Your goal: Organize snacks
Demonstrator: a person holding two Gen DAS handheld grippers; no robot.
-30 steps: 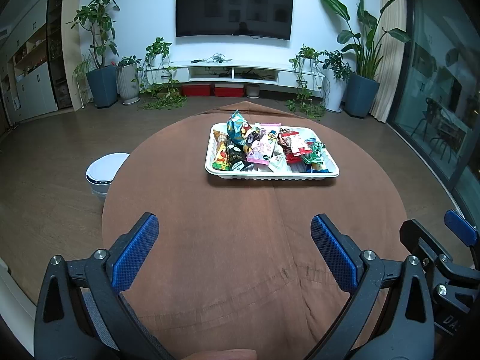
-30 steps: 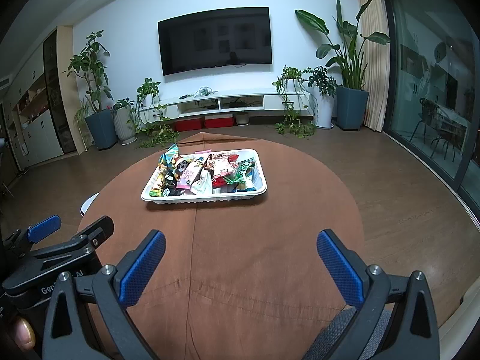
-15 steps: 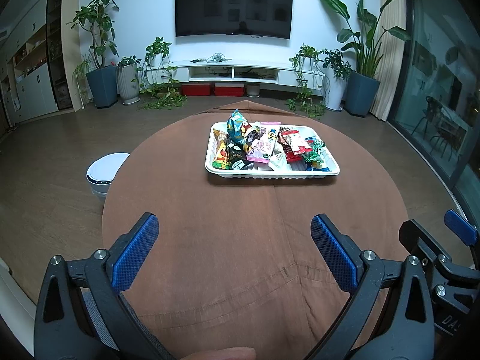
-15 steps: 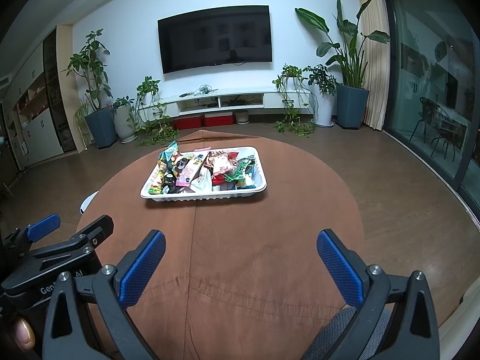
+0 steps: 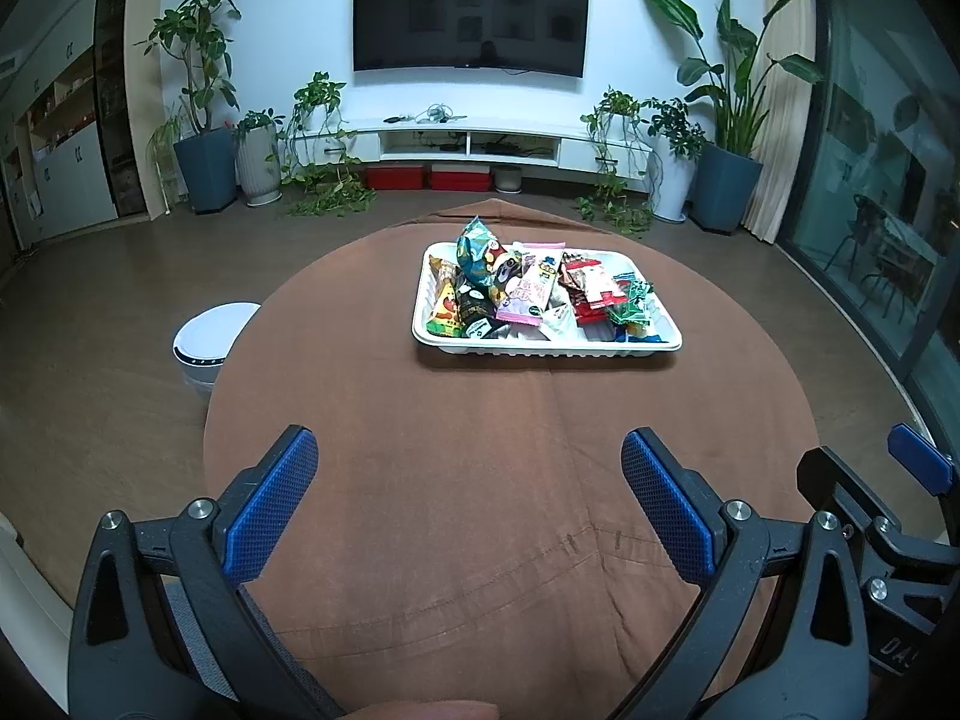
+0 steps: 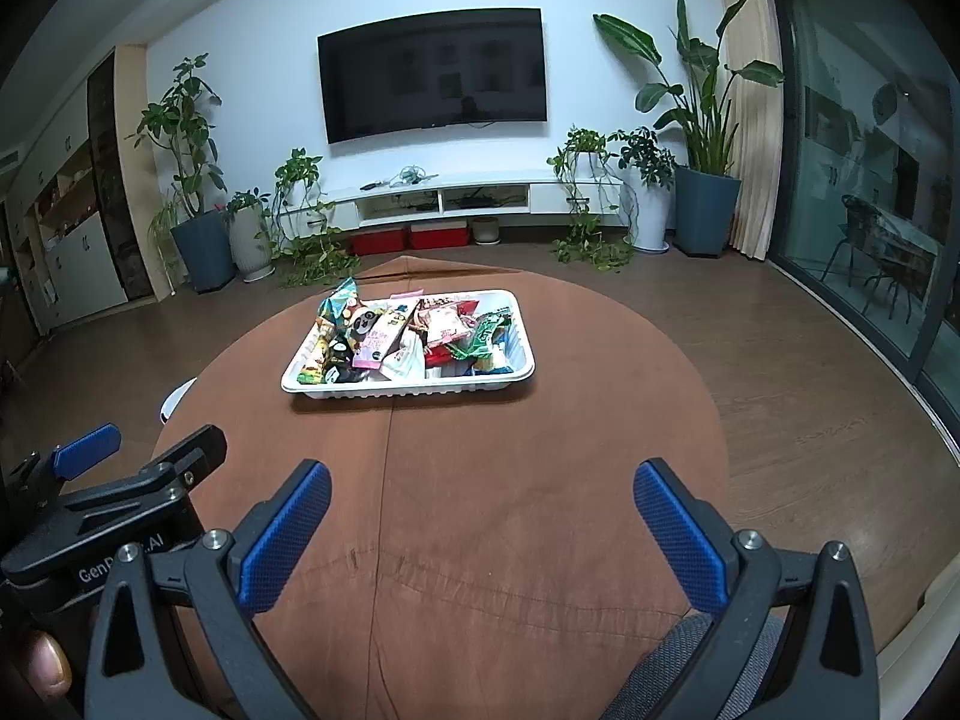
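Note:
A white tray (image 5: 666, 343) full of several colourful snack packets (image 5: 528, 294) sits on the far half of a round table under a brown cloth (image 5: 480, 480). The tray (image 6: 516, 378) and its packets (image 6: 384, 336) also show in the right wrist view. My left gripper (image 5: 468, 480) is open and empty, low over the near part of the table, well short of the tray. My right gripper (image 6: 480, 510) is open and empty beside it, to its right. Each gripper sees the other at its frame edge.
A white round robot vacuum or stool (image 5: 213, 339) stands on the floor left of the table. Beyond the table are a TV wall, a low white cabinet (image 5: 480, 141) and potted plants. Glass doors (image 5: 888, 228) line the right side.
Almost nothing has changed. The right wrist view has crept slightly so the tray sits a little nearer its centre. Both grippers stay open.

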